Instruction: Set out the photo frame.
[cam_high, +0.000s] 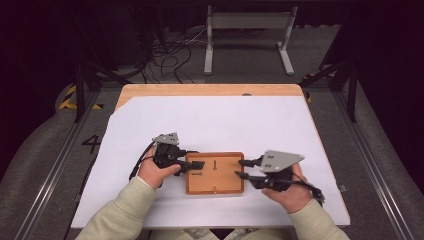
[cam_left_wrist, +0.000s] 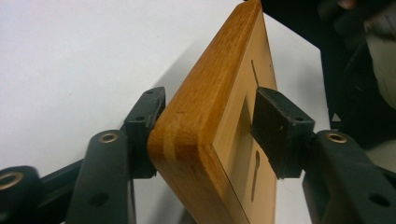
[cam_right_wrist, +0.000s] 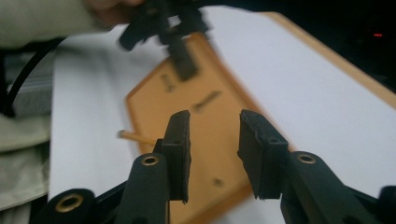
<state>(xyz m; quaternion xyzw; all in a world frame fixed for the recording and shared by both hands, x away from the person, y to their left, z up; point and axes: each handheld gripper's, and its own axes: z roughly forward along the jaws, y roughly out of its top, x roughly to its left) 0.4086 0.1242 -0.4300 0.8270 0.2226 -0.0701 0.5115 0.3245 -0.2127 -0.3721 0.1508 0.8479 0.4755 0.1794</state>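
Observation:
A flat rectangular wooden board with keyhole slots and a thin slit in its face lies on the white sheet near the front. My left gripper straddles the board's left edge. One finger rests against the far side of that edge, and the other pad hovers just over the slotted face, so the jaws stand open around the board. My right gripper hangs open just off the board's right edge, with nothing between its fingers.
A thin wooden stick pokes out beside the board, which is blurred in the right gripper view. The sheet covers a wooden tabletop. A metal frame and cables stand on the floor beyond the table.

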